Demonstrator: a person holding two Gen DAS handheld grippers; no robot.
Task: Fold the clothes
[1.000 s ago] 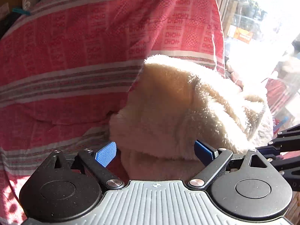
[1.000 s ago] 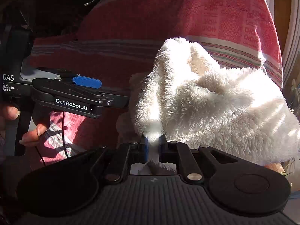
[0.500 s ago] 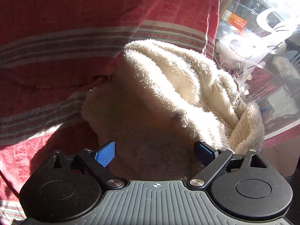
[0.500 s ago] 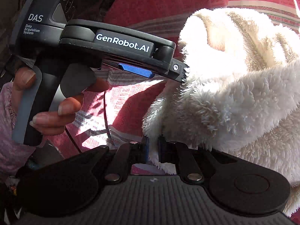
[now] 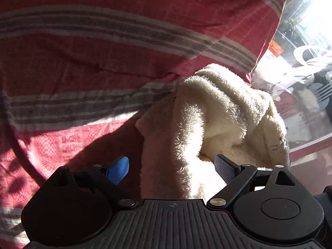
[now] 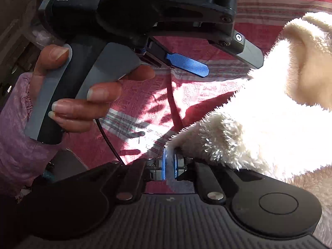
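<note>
Item one: cream fleece garment [image 5: 217, 124], bunched and folded over itself, lying on the red striped cloth [image 5: 103, 58] that covers the surface below. In my left wrist view it sits ahead and to the right, half in hard sunlight, half in shade.

Item two: left gripper [image 5: 172, 169] — I read it as spread wide, both blue pads [image 5: 118, 169] well apart, with a fold of the fleece rising in the gap between them; I see no pad pressing on it. From the right wrist view the same left gripper [image 6: 186, 64] hangs above the cloth, a hand [image 6: 83, 95] in a purple sleeve [image 6: 18, 141] wrapped round its grey handle.

Item three: right gripper [image 6: 169, 162] — clamped tight on a thin edge of the fleece garment [image 6: 259, 124], pads nearly meeting with the fabric pinched between. The rest of the garment swells up to the right of the grip.

Item four: a bright window [image 5: 307, 41] at far right.
</note>
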